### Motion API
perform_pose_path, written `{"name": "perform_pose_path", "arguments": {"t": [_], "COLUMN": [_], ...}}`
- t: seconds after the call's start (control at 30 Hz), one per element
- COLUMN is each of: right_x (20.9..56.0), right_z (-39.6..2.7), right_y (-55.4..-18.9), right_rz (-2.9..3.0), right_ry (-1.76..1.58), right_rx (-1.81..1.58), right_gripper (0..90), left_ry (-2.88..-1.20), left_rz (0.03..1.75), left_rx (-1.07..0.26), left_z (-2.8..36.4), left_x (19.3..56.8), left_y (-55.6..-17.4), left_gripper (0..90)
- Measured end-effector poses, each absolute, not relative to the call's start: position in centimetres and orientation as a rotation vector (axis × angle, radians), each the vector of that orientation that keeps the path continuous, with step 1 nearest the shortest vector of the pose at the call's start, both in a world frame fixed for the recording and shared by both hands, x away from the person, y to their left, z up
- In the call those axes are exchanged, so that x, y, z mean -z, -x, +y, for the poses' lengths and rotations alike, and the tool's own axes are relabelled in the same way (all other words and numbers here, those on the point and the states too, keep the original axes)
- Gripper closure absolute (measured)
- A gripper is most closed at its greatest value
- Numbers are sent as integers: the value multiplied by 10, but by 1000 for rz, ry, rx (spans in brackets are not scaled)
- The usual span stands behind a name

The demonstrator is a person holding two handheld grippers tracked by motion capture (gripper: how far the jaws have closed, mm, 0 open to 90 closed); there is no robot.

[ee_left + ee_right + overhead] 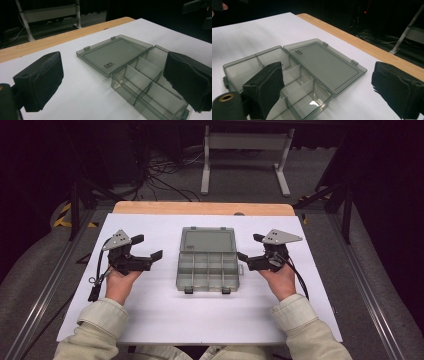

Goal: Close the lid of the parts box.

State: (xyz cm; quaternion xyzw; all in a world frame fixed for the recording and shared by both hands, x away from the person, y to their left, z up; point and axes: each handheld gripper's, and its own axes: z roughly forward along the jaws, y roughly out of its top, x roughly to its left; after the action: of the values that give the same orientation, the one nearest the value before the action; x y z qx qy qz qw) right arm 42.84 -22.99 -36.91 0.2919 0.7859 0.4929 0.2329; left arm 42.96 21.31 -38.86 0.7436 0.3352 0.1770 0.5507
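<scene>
Grey see-through plastic box [208,265] lies open on the white table [150,310], lid flat, compartments bare; left gripper [147,251] and right gripper [248,249] flank it, jaws apart.

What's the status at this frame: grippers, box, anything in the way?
Left hand-held gripper open, right hand-held gripper open, both empty, flanking the box. Compartment box lid flat open, compartments look empty. White table, nothing between grippers and box.
</scene>
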Motion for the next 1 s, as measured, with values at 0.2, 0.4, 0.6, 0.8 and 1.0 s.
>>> {"name": "perform_pose_path", "arguments": {"t": [0.2,0.4,0.6,0.8,1.0], "right_x": [372,372,373,376,381], "right_z": [-227,-229,-228,-228,-224], "right_y": [-443,-458,-474,-481,-489], "right_rz": [2147,2142,2150,2156,2168], "right_ry": [-851,-901,-926,-930,-935], "right_rx": [-1327,-1312,-1285,-1276,-1262], "right_gripper": [77,77,79,92,92], "left_ry": [-1766,-1791,-1809,-1828,-1805], "left_rz": [811,824,838,830,877], "left_rx": [-419,-424,-421,-423,-380], "left_z": [213,209,205,198,195], "left_x": [388,389,386,388,394], "left_y": [-446,-463,-475,-482,-494], "left_gripper": [38,44,47,47,51]}}
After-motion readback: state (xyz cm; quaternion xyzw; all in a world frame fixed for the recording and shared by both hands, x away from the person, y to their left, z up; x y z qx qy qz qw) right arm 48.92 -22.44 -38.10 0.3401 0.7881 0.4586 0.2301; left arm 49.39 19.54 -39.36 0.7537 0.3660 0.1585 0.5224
